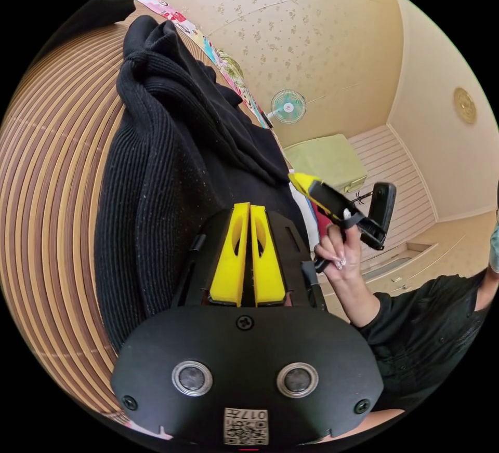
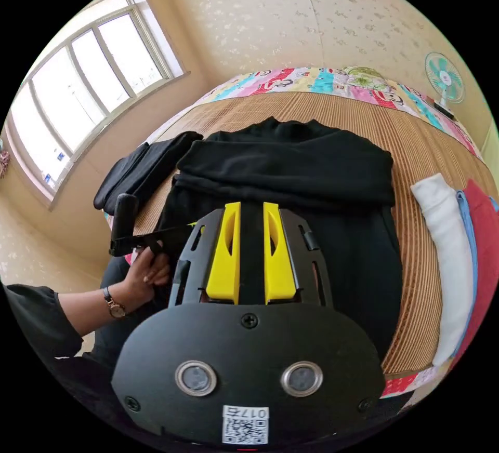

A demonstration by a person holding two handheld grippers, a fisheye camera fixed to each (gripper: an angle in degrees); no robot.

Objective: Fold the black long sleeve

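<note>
The black long sleeve (image 2: 291,177) lies on a striped straw mat (image 2: 416,151), already folded into a thick bundle with one layer turned over across its top. In the right gripper view, the right gripper (image 2: 252,214) hangs above the near part of the garment; its two yellow jaws stand a little apart with nothing between them. To the right of this gripper, a white cloth (image 2: 442,255), a blue one and a red cloth (image 2: 483,245) lie side by side on the mat. To its left, a hand (image 2: 145,271) holds the handle of the other tool.

In the left gripper view, the left gripper (image 1: 249,214) has its jaws nearly together over the ribbed black fabric (image 1: 171,172); it seems to hold nothing, though the tips are hard to see. To its right, a hand (image 1: 340,255) lifts the other gripper (image 1: 306,180) in the air beside the garment.
</note>
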